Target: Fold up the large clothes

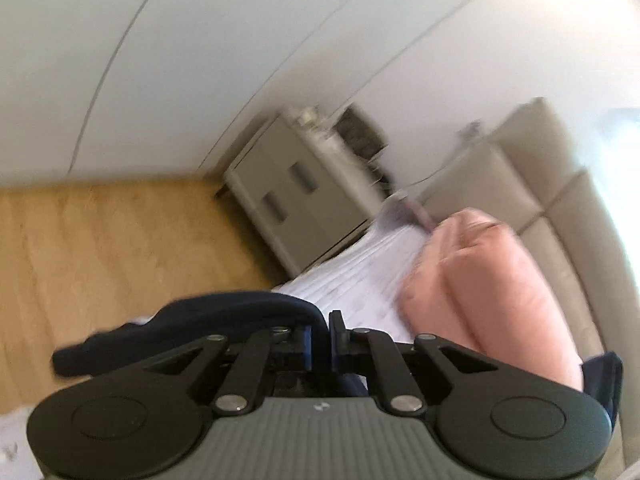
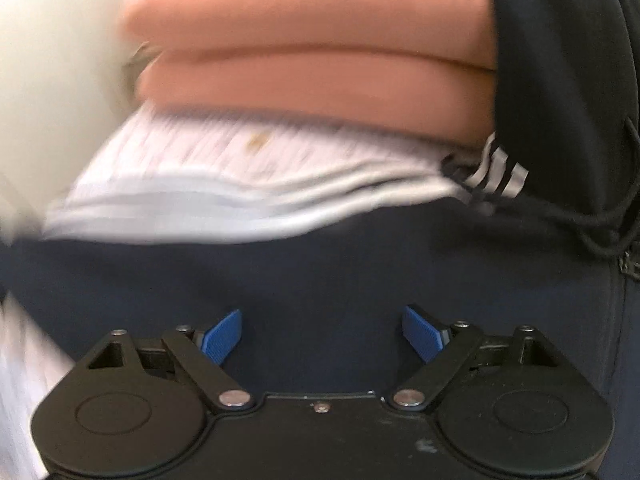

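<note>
While left gripper [image 1: 320, 332] clamps fold of navy garment [image 1: 224, 308], fingers nearly together on cloth, right gripper [image 2: 320, 334] hovers with fingers spread wide, gripping nothing, navy cloth [image 2: 320, 272] right in front. Garment lies across bed, part draped over pink pillows [image 2: 304, 40] on white sheet [image 2: 224, 168]. Risks: single pinch could slip, fold sags. Drawstring [image 2: 612, 216] loose near right fingers, may snag. Views blurred, quick motion could drag pillows.

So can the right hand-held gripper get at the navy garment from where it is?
Probably yes: the right hand-held gripper is open, and the navy garment lies directly ahead between its fingers with nothing in the way.
</note>
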{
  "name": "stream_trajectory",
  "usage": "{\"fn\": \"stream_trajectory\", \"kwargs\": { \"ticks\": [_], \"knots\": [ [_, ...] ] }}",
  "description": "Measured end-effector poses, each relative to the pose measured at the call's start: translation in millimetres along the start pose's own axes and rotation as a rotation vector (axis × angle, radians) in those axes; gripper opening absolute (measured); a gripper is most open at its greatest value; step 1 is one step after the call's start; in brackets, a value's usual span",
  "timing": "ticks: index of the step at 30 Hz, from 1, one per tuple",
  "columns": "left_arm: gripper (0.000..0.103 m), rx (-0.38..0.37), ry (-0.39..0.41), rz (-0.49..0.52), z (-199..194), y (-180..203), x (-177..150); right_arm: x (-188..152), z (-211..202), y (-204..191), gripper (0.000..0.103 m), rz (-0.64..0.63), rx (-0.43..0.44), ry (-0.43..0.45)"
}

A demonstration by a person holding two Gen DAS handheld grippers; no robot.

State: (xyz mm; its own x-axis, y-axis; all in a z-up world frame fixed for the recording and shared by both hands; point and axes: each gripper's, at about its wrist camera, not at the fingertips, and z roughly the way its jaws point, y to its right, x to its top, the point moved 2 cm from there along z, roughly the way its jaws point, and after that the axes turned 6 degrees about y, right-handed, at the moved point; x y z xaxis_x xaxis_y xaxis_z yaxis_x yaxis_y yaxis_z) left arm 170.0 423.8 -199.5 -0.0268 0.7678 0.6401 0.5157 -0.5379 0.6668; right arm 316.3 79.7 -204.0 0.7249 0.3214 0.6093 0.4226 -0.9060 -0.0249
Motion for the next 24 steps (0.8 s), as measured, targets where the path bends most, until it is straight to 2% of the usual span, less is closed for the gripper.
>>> {"fn": "stream_trajectory", "kwargs": {
  "ticks": [2,4,6,8,10,14,19,24],
  "knots": [
    [0.008,-0.054,0.035,0.044,-6.3,17.5,2.4,-18.4,-12.5,-4.7,0.103,-0.041,-0.019,0.028],
    [0.008,-0.099,0.075,0.114,-13.7,38.5,4.6,-36.1,-23.8,-3.2,0.103,-0.025,-0.002,0.050],
    [0.008,-0.152,0.104,0.180,-20.7,63.3,5.5,-48.8,-28.6,1.3,0.103,-0.024,0.007,0.046],
    [0.008,-0.202,0.124,0.229,-25.9,86.0,3.0,-54.8,-31.0,0.3,0.103,-0.035,0.012,0.000],
    [0.008,-0.248,0.151,0.265,-33.2,110.7,-2.6,-58.6,-40.3,10.1,0.103,-0.007,0.044,-0.022],
    [0.007,-0.340,0.197,0.339,-51.7,167.5,-19.1,-58.8,-60.7,44.7,0.103,0.105,0.000,-0.011],
    [0.007,-0.485,0.183,0.459,-70.2,246.3,-63.7,-65.4,-118.6,112.4,0.103,0.223,-0.038,0.082],
    [0.007,-0.638,0.119,0.605,-100.3,320.3,-144.7,-80.7,-179.7,192.1,0.103,0.402,-0.098,0.194]
  ]
}}
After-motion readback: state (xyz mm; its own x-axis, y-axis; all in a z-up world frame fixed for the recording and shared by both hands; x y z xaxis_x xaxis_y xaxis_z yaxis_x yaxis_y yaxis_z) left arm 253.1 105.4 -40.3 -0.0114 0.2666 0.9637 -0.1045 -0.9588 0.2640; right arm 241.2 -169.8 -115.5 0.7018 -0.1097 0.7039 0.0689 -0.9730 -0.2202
